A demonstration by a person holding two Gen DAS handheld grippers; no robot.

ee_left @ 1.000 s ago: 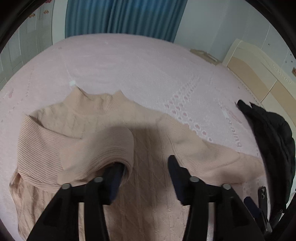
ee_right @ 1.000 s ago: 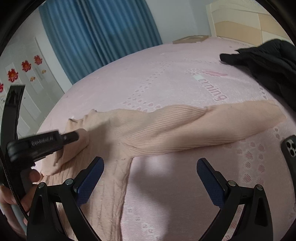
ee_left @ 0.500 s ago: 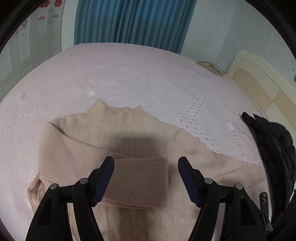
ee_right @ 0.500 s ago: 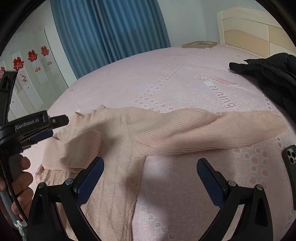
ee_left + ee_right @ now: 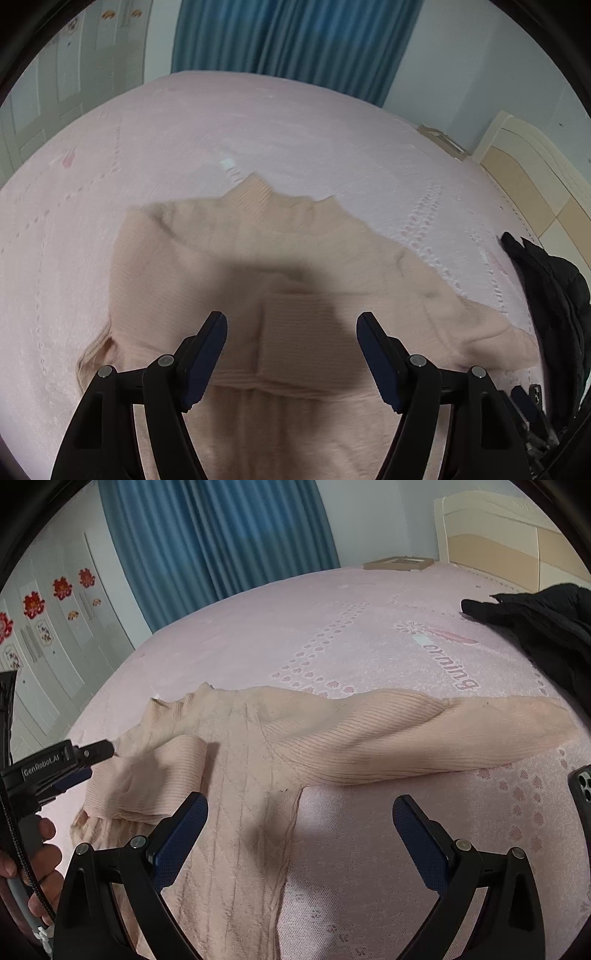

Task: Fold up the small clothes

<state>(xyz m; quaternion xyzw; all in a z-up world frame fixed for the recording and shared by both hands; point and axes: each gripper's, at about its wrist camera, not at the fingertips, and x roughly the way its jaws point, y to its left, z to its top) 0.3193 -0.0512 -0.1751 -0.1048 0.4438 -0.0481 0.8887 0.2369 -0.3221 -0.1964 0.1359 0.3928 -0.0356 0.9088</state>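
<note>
A peach knit sweater (image 5: 229,258) lies flat on the pink bed cover (image 5: 258,129), collar pointing away. Its left sleeve (image 5: 295,332) is folded across the chest. My left gripper (image 5: 291,319) hovers just above that folded cuff, open, with its pads off the fabric. In the right wrist view the sweater (image 5: 251,746) has its other sleeve (image 5: 424,734) stretched out to the right. My right gripper (image 5: 299,801) is open and empty over the sweater's side edge below the armpit. The left gripper (image 5: 99,762) shows at the left edge, held by a hand (image 5: 37,853).
A black jacket (image 5: 546,627) is heaped at the bed's right side, also visible in the left wrist view as the jacket (image 5: 546,295). A dark phone (image 5: 581,797) lies near the outstretched cuff. A blue curtain (image 5: 221,535) and a wooden headboard (image 5: 509,542) stand behind the bed.
The left gripper let go of the sleeve cuff, widened its jaws and drew back toward me. The sleeve now lies folded across the sweater's chest. The right gripper stays open.
</note>
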